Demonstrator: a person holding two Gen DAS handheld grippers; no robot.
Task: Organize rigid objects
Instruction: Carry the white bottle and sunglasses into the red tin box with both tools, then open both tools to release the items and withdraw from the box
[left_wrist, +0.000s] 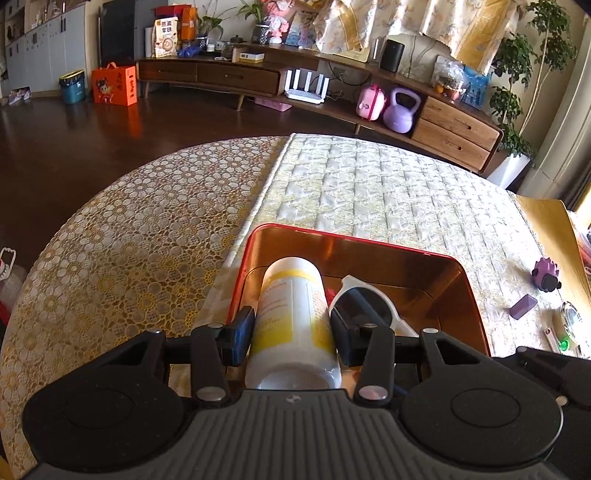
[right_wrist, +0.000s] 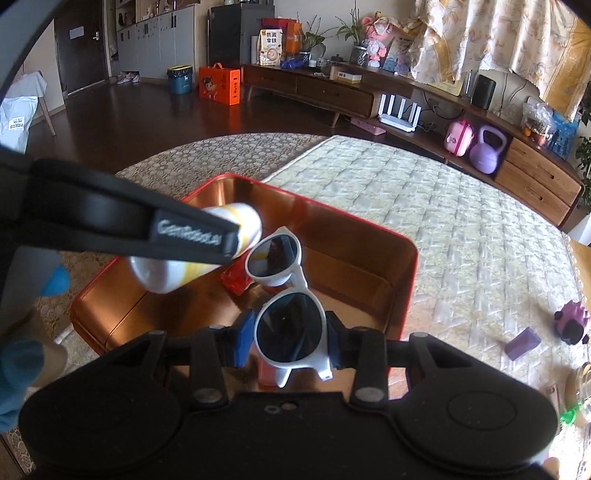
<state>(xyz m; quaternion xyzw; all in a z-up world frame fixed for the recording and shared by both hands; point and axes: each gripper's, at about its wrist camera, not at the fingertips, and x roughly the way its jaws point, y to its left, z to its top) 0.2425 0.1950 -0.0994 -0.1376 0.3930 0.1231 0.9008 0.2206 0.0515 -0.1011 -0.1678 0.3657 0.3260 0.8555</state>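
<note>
Both hands are over the tin now! The left hand-held gripper (left_wrist: 292, 328) is pinching a bottle (left_wrist: 291, 314), white with yellow bands, its pads pressed on either side of the barrel, the bottle lying along the fingers and poking forward over the near left corner of the tin (left_wrist: 424, 266), red outside and shiny copper inside. Just to its right, the right hand-held gripper (right_wrist: 290, 339) is clamped on a pair of sunglasses (right_wrist: 284, 295), white frame, dark lenses, gripped across the near lens with the other lens sticking out ahead above the tin's floor. A red packet (right_wrist: 236, 280) already lies in the tin, just beyond the glasses. So my read: two items are on the way in but not let go yet, whether either touches the bottom I can't tell. Still left out on the surface, well off to the right of the right hand-held gripper: a purple block (right_wrist: 522, 343), a spiky purple toy (right_wrist: 572, 321), and a few small bits at the edge too blurred to name. I'd call it somewhere in the middle, with releases next and more fetching to do.
</note>
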